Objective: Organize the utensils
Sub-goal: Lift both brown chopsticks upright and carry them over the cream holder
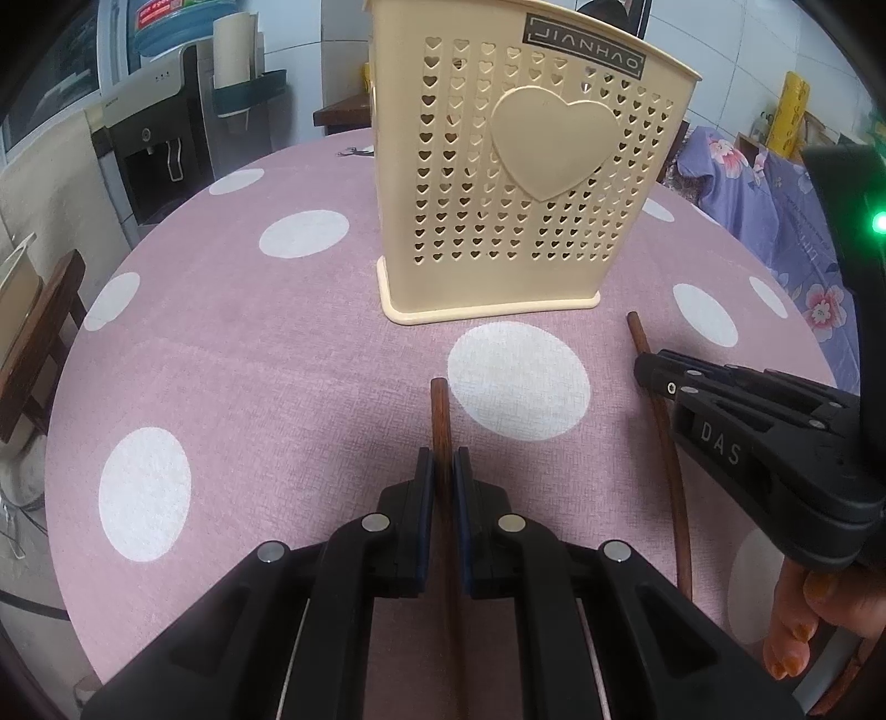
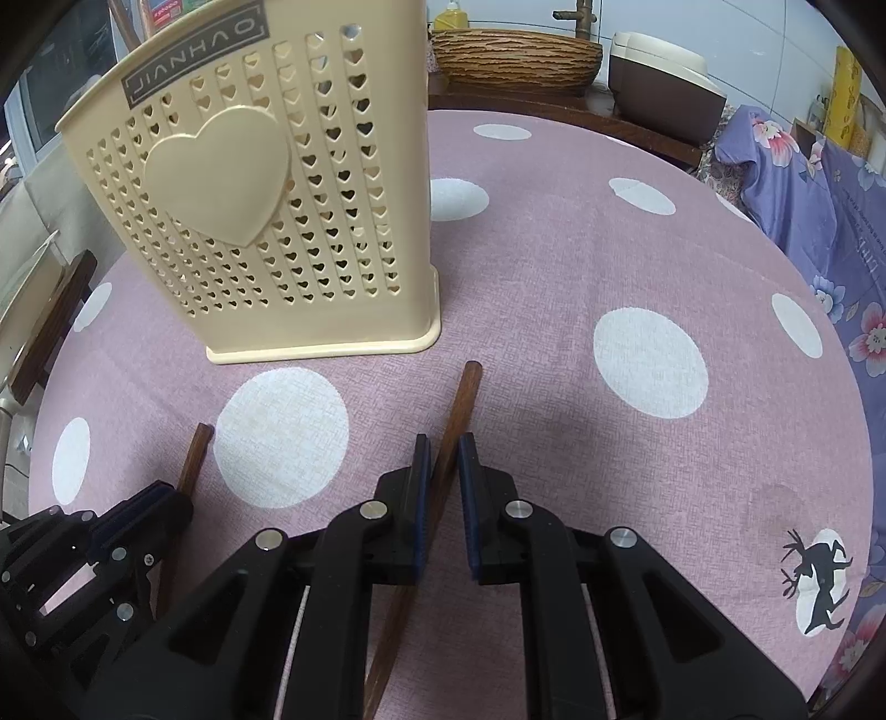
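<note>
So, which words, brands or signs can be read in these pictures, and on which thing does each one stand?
"JIANHAO", mirrored in both views: dark label at the top of the cream basket.
"DAS": raised letters on the side of the right gripper, seen from the left wrist.
Red label on the blue box behind the table: too blurred to read.
Print on the purple cloth: too small to read.

- Round table [image 1: 232, 354] under a pink cloth with white polka dots; a black deer print [image 2: 819, 576] at its right edge.
- Purple floral fabric [image 2: 803, 183] beyond the table.
- Woven basket [image 2: 515, 58] and rice cooker [image 2: 664, 77] behind.
- Water dispenser [image 1: 155, 138] at far left.
- Wooden chair [image 1: 39, 343] beside the table.
</note>
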Action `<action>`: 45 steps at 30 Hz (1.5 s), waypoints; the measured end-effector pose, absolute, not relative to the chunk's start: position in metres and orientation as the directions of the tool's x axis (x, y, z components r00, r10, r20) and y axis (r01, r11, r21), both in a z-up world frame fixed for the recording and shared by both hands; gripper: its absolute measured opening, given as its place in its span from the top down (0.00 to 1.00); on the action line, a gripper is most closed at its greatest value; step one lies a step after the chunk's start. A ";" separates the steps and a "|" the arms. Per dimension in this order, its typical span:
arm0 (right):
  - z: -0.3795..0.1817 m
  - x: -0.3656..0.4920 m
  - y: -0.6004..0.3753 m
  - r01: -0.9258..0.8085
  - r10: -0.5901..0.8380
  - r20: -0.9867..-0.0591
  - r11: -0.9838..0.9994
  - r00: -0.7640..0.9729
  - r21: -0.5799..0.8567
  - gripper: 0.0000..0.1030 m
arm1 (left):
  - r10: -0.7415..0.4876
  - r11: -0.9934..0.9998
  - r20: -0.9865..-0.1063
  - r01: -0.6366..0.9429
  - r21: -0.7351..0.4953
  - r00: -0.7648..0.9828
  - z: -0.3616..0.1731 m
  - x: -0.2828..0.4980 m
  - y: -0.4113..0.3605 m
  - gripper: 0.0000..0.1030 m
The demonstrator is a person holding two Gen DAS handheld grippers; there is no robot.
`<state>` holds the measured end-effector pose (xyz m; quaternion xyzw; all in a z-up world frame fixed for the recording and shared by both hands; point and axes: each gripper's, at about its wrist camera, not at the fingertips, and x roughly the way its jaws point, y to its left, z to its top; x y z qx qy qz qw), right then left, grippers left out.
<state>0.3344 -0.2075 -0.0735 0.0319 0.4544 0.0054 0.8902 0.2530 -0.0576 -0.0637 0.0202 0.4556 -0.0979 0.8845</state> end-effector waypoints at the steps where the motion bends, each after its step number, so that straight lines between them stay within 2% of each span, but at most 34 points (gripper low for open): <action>1: -0.074 0.334 -0.208 0.019 0.039 -0.808 0.998 0.587 0.062 0.89 | -0.156 0.980 -0.809 0.192 -0.055 0.566 -0.064 0.253 -0.057 0.92; 8: -0.074 0.333 -0.207 0.017 0.035 -0.806 0.998 0.591 0.056 0.89 | -0.155 0.981 -0.804 0.184 -0.057 0.574 -0.064 0.252 -0.057 0.92; 16: -0.072 0.335 -0.213 0.020 0.088 -0.799 0.992 0.595 0.124 0.92 | -0.170 0.981 -0.798 0.176 -0.081 0.578 -0.064 0.253 -0.056 0.92; 30: -0.043 0.313 -0.225 -0.015 0.157 -0.725 0.980 0.671 0.198 0.92 | -0.213 0.974 -0.768 0.188 -0.123 0.604 -0.050 0.254 -0.052 0.92; 45: 0.035 0.251 -0.251 -0.132 0.280 -0.557 0.948 0.782 0.291 0.92 | -0.325 0.946 -0.614 0.257 -0.199 0.720 0.028 0.218 -0.035 0.92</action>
